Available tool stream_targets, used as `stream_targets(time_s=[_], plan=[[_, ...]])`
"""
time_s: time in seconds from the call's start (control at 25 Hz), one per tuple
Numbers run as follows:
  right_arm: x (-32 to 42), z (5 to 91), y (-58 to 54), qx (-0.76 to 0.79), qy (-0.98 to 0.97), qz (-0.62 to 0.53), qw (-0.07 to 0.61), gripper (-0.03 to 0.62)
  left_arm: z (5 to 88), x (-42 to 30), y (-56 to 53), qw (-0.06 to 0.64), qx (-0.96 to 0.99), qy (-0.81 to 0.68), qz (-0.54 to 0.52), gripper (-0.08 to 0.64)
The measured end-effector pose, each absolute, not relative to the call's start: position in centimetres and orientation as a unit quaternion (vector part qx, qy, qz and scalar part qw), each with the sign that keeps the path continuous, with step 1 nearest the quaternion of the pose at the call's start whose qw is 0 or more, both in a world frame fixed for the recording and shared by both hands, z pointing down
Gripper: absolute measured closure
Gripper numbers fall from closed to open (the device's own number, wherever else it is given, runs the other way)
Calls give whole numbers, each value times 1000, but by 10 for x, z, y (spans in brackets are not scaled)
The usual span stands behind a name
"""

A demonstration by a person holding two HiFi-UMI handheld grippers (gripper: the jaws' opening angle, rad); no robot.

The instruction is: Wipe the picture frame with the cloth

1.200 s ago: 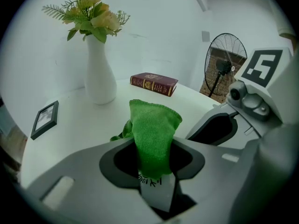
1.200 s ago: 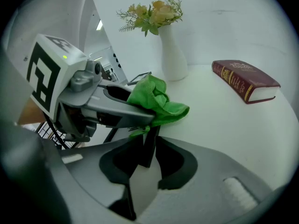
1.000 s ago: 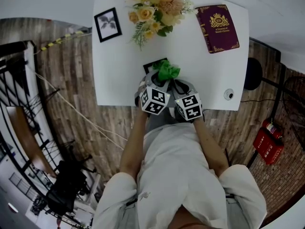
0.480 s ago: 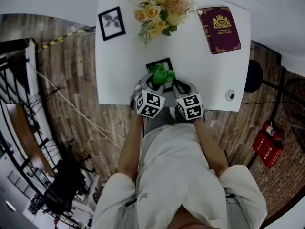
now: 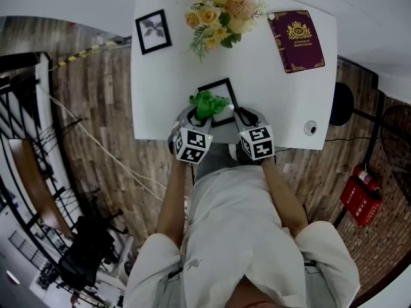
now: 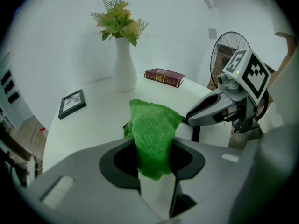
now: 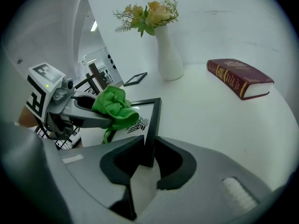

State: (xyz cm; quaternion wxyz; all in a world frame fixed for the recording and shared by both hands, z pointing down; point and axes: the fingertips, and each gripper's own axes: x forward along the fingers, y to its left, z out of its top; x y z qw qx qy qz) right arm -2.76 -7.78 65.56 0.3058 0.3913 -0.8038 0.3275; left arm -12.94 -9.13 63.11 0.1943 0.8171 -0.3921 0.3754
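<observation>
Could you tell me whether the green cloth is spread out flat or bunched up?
Bunched up: the green cloth sits as a crumpled wad clamped in the left gripper, over the picture frame.

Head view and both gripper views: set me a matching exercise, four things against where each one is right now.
1 green cloth
2 nearer picture frame
3 maroon book
4 flowers

A far right corner of the table
B clamped in the left gripper
C edge clamped in the right gripper
D far edge, between the small frame and the maroon book

Pairs: 1-B, 2-C, 3-A, 4-D
</observation>
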Motion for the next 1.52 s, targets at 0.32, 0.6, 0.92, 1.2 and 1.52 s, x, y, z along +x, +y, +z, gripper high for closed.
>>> stream_targets(time_s=[0.32, 0.6, 0.92, 1.2, 1.52], plan=[[-23, 651, -79, 400, -805, 320, 301, 528, 635, -178, -77, 209, 786, -428, 393, 393], [-12, 648, -71, 404, -801, 324, 302, 563, 607, -176, -80, 192, 797, -439, 369, 393], [-14, 652, -62, 395, -800, 330, 308, 588, 585, -107, -86, 173, 841, -390, 332, 393], [-14, 654, -60, 393, -800, 338, 301, 574, 596, -53, -88, 164, 867, -343, 322, 393], [-15, 654, -59, 392, -804, 335, 297, 585, 629, -29, -87, 167, 870, -314, 342, 394]])
